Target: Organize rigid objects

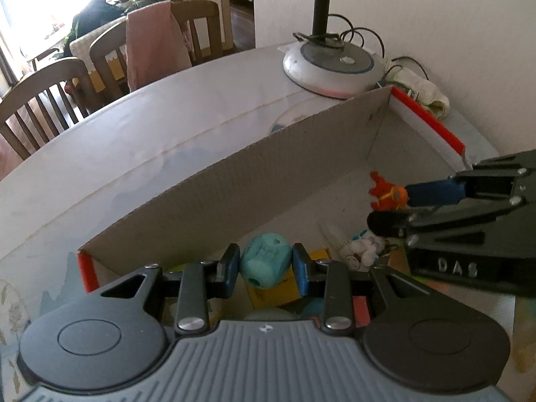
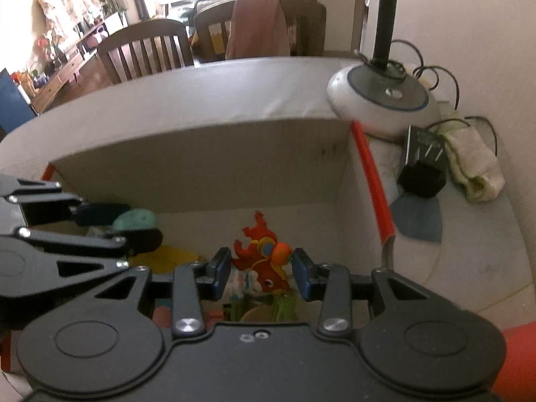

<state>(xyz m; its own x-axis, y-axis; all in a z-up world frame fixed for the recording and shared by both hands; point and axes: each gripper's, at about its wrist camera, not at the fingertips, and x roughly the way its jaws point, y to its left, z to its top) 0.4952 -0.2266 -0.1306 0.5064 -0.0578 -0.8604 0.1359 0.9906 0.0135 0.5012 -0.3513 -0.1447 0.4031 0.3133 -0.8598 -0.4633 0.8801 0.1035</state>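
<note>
Both grippers work inside an open cardboard box (image 1: 207,181) whose tall grey far wall rises close ahead of the fingers, while a red-edged side wall (image 2: 373,181) closes the right; the space above the box stays open. The box sits on a pale round table (image 1: 117,127), with a white lamp base (image 2: 382,104) and its black pole at the far right corner, a crumpled cloth (image 2: 475,164) beside it, and wooden chairs (image 1: 43,100) beyond the table's far edge (one draped with a pink cloth). The left gripper (image 1: 266,264) holds a teal barrel-shaped toy (image 1: 266,259) squeezed between its blue pads, above a yellow card (image 1: 274,288) on the box floor. The right gripper (image 2: 262,268) has its pads either side of an orange fish figure (image 2: 264,258), close to it, though I cannot tell whether they actually press it. In the left wrist view a small white plush figure (image 1: 361,251) lies on the floor between the two tools, and the right tool reaches in from the right, near the red-edged wall.
</note>
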